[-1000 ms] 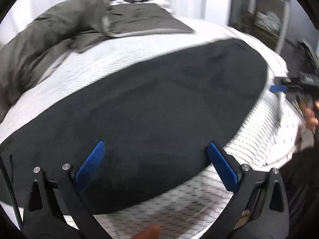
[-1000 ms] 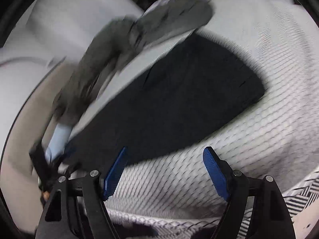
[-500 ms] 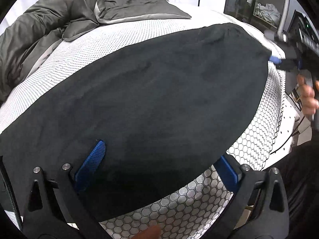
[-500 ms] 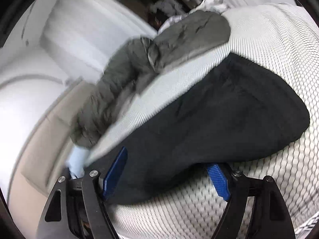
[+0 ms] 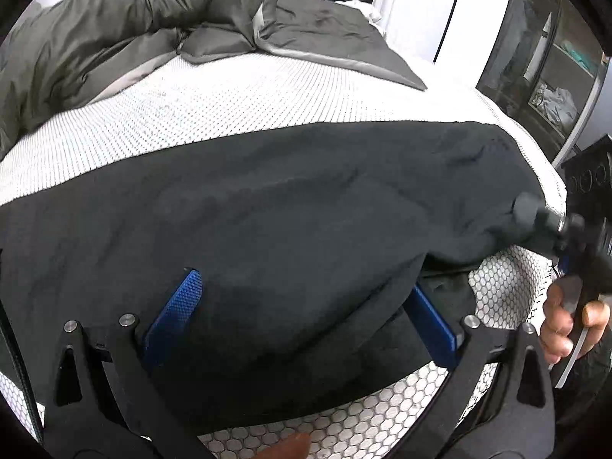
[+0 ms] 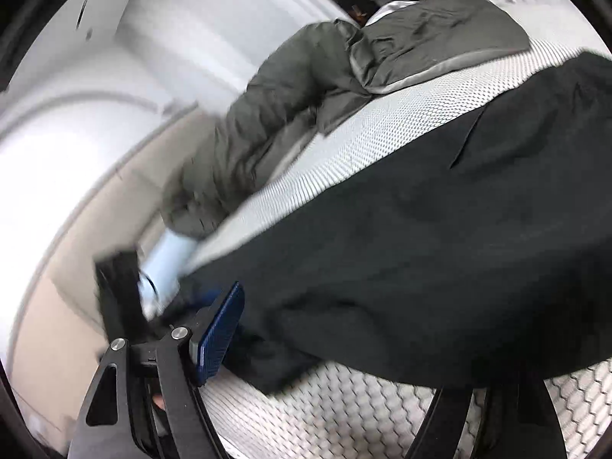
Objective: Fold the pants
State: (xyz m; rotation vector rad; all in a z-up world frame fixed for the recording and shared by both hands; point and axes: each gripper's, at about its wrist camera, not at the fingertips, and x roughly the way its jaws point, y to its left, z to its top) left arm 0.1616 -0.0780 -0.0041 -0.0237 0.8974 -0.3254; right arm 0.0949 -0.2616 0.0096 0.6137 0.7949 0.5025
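Black pants (image 5: 290, 222) lie spread across a white honeycomb-patterned bed cover (image 5: 214, 111). My left gripper (image 5: 306, 313) is open, its blue fingers (image 5: 176, 313) straddling the near edge of the pants, the fabric draped over the right finger. In the left wrist view the right gripper (image 5: 566, 237) is at the pants' right end with cloth bunched at its tip. In the right wrist view the pants (image 6: 440, 237) cover the right finger; only the left blue finger (image 6: 220, 338) shows, so I cannot tell how the jaws stand.
A grey duvet (image 5: 126, 26) is heaped at the bed's far side. A dark shelf unit (image 5: 547, 65) stands beyond the bed's right edge. A white wall and pale headboard (image 6: 95, 199) lie left in the right wrist view.
Both grippers moved in onto the pants' near edge. The fabric at the right end has lifted and bunched at the right gripper. The cloth now covers the inner fingers of both grippers.
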